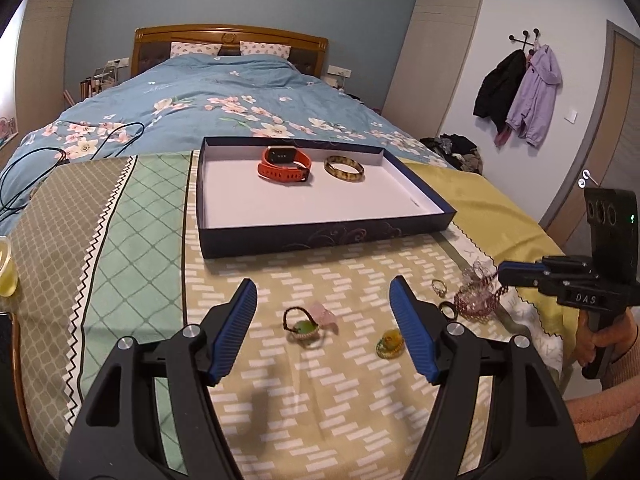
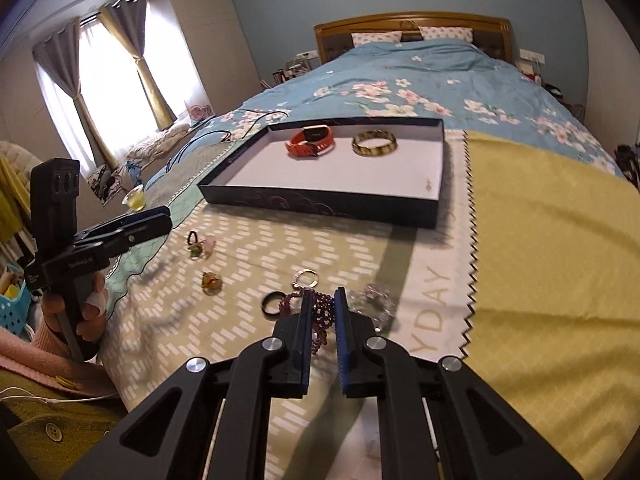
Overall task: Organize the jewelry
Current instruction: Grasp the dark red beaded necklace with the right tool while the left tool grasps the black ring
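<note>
A: We've got the right gripper [image 2: 323,300] with its jaws drawn nearly together, pinching the purple bead bracelet [image 2: 322,314], whose strands loop between the blue pads.

B: And our left gripper [image 1: 324,294] is spread wide, nothing in it. Below its gap on the patterned cloth [image 1: 280,380] we see a small green-stone ring [image 1: 303,327], and just beside the right-hand pad a yellow ring [image 1: 389,344].

A: Near our clamped beads lie a black ring [image 2: 272,303], a thin silver ring [image 2: 306,279] and a clear bead bracelet [image 2: 372,300], whose edge touches our pad.

B: Farther back sits the dark tray [image 1: 320,236]. In it we spot the orange watch [image 1: 285,165] and a tortoiseshell bangle [image 1: 344,168], side by side, apart.
</note>
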`<state>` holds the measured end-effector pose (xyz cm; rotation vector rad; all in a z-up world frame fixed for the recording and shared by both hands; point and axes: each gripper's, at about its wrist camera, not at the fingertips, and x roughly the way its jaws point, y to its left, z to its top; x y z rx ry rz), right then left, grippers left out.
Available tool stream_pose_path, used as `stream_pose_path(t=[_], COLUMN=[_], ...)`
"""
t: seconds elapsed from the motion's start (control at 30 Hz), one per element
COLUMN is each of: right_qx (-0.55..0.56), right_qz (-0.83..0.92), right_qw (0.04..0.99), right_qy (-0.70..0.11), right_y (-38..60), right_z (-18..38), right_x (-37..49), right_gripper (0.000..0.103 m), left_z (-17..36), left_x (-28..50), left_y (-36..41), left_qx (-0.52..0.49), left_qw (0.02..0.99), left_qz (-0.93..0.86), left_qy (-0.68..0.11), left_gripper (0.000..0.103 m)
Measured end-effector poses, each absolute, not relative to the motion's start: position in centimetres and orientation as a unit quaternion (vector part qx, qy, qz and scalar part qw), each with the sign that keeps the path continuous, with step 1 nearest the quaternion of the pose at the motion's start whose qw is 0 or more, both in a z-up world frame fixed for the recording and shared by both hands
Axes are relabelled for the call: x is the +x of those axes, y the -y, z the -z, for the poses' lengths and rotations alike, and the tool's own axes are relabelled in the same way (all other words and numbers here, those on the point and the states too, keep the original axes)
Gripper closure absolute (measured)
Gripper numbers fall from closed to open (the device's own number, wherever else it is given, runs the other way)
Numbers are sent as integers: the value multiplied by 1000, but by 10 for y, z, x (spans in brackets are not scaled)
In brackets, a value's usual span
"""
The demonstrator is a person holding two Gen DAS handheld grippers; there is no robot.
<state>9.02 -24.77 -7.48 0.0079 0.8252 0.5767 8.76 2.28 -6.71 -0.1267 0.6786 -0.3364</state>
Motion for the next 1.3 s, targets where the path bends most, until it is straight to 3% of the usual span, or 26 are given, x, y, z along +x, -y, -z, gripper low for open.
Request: stream_pose_path(t=[1.3], right_qx=[25], right_qz=[-302], right_qw=[889], right_qy=[-344], right_y=[237], right_z=[51], right_x=[96], right_gripper=[94], left_z=[78], left_x=[84], left_y=[15], left_qx=[2], left_qw=[910], left_qz=[212], left_qy=[-356], left_gripper=[45])
